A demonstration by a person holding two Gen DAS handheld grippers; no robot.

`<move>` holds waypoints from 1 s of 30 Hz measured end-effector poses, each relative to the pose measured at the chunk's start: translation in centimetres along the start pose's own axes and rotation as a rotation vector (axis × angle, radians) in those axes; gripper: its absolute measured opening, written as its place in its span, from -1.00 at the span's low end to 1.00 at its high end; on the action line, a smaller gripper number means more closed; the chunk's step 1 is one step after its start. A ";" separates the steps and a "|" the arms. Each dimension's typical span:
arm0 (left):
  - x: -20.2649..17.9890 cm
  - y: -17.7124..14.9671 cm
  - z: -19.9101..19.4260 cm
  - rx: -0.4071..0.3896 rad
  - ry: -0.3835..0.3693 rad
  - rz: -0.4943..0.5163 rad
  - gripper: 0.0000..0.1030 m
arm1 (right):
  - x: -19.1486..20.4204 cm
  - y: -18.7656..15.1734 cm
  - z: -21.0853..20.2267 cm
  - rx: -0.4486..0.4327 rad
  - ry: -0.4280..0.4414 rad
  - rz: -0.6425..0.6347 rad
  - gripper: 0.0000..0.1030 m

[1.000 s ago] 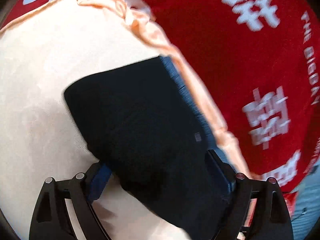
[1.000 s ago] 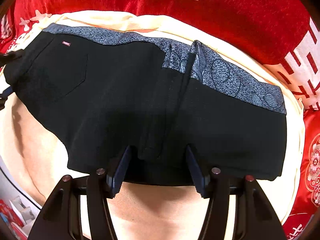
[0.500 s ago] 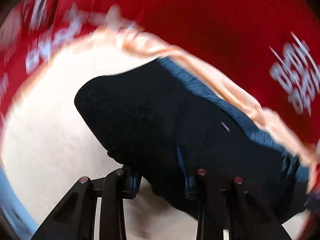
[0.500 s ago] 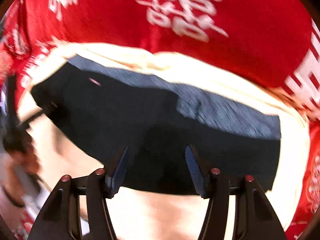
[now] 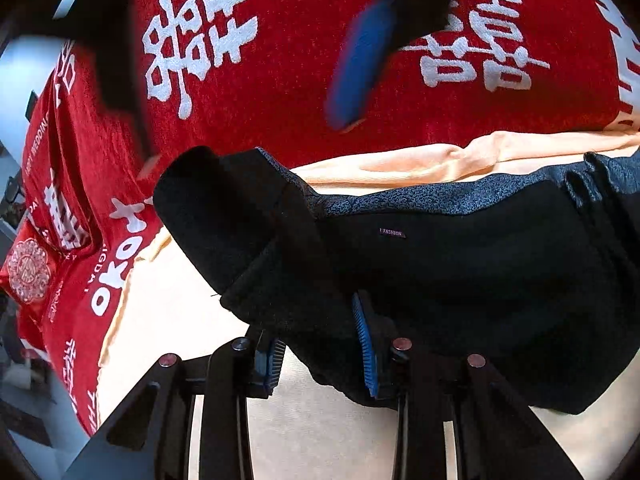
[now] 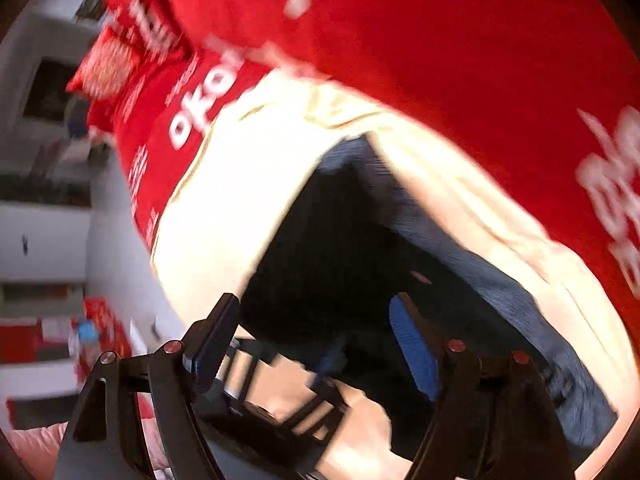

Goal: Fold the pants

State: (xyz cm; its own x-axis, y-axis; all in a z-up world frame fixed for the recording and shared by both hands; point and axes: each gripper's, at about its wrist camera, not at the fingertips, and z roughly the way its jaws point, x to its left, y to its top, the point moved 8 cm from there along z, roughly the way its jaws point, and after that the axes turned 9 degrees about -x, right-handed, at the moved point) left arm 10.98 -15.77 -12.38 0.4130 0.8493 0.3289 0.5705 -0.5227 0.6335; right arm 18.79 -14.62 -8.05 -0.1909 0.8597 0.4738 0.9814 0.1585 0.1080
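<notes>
black pants (image 5: 460,280), folded, speckled grey waistband (image 5: 420,200)

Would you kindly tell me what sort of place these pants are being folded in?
Probably a bedroom at home: the black pants lie on a cream sheet over a red wedding-style bedspread with white double-happiness characters.

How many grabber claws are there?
2. The left gripper pinches the edge of the black pants. The right gripper is above the red blanket, jaws opening, nothing between them.
</notes>
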 end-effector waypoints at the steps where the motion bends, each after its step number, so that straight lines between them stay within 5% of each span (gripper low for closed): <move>1: -0.1 0.0 -0.1 -0.002 0.001 0.004 -0.36 | 0.5 0.4 1.0 0.034 -0.006 -0.011 0.56; 7: -0.5 0.1 -0.7 -0.021 0.017 0.043 -0.36 | 0.0 0.2 5.3 0.203 -0.068 -0.021 0.54; 8: -0.6 0.2 -0.7 -0.022 0.019 0.048 -0.36 | -0.4 -0.1 5.7 0.215 -0.088 -0.020 0.15; 9: -0.7 0.3 -0.8 -0.018 0.016 0.048 -0.36 | -0.8 -0.4 5.7 0.215 -0.088 -0.013 -0.50; 11: -1.1 0.4 -1.0 -0.010 0.001 0.050 -0.36 | -1.8 -0.8 4.3 0.158 -0.072 0.022 -0.64; 20: -6.2 5.9 -6.9 -0.150 -0.082 0.133 -0.36 | -6.1 -4.5 -6.5 -0.124 0.094 0.165 -0.66; 30: -19.7 11.7 -14.8 -0.213 -0.343 0.175 -0.36 | -16.9 -16.7 -18.4 -0.410 0.169 0.376 -0.66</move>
State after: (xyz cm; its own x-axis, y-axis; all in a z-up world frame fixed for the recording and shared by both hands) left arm -0.98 -37.57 -1.08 0.7230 0.6565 0.2152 0.3265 -0.5991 0.7311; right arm 5.26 -40.73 -1.80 0.1363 0.7255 0.6746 0.9019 -0.3727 0.2185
